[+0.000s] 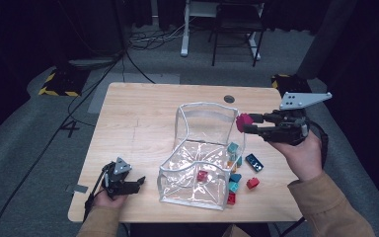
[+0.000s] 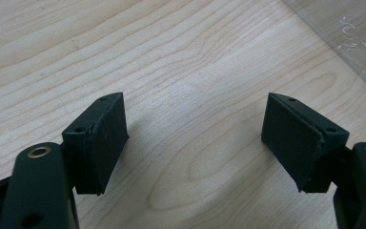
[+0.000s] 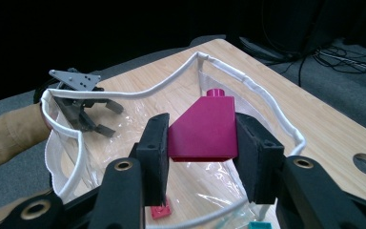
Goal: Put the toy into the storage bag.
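Magenta block (image 3: 205, 128) sits clamped between the pads of the right gripper (image 1: 247, 123), held above the rim of the clear bag (image 1: 177, 148), probably so it can drop inside. Left gripper (image 1: 137, 182) rests wide apart and empty on the table (image 1: 143, 108) beside the bag.

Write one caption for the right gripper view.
Right hand-held gripper holds a magenta block above the clear bag.

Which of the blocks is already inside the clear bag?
The red block lying alone on the floor of the clear bag. The other loose blocks sit on the table beside the bag, and the magenta block is in the right claw.
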A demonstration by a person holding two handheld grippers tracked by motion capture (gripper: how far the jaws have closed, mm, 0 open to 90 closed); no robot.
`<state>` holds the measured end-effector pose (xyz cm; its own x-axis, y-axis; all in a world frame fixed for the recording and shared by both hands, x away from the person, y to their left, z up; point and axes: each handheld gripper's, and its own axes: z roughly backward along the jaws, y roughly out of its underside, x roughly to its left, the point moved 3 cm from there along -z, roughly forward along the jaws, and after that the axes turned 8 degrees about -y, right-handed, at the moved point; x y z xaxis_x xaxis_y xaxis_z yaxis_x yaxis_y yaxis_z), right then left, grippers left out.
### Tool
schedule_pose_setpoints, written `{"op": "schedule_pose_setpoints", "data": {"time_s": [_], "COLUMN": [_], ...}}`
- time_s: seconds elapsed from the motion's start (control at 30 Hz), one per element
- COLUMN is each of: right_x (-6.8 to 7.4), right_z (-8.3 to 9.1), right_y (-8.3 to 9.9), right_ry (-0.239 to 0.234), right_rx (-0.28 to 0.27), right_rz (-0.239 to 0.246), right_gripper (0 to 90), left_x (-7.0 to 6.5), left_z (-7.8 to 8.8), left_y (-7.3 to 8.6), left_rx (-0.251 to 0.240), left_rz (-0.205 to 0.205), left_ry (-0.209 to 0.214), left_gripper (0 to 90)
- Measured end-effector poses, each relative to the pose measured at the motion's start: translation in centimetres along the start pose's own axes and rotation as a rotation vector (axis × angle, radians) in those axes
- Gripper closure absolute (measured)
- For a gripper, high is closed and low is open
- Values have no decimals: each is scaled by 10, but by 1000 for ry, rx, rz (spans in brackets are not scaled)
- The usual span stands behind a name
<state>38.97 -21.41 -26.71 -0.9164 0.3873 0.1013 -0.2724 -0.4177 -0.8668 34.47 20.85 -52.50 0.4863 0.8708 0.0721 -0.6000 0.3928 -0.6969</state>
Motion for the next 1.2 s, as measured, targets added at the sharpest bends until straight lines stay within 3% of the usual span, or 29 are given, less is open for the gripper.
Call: {"op": "schedule_pose_setpoints", "data": {"time_s": [0.53,1.2], "right_x": [1,-6], "right_z": [-34,-86], "right_y": [-21,-26], "right_ry": [-55,-84], "right_rx": [24,134], "right_rz": [11,-12], "right_gripper": [584,584], "left_x": [0,0], "left_z": [0,0], "left_y": [0,0], "left_rx": [0,1], "left_rz": [1,1], "left_ry": [1,3], "left_gripper": [238,236]}}
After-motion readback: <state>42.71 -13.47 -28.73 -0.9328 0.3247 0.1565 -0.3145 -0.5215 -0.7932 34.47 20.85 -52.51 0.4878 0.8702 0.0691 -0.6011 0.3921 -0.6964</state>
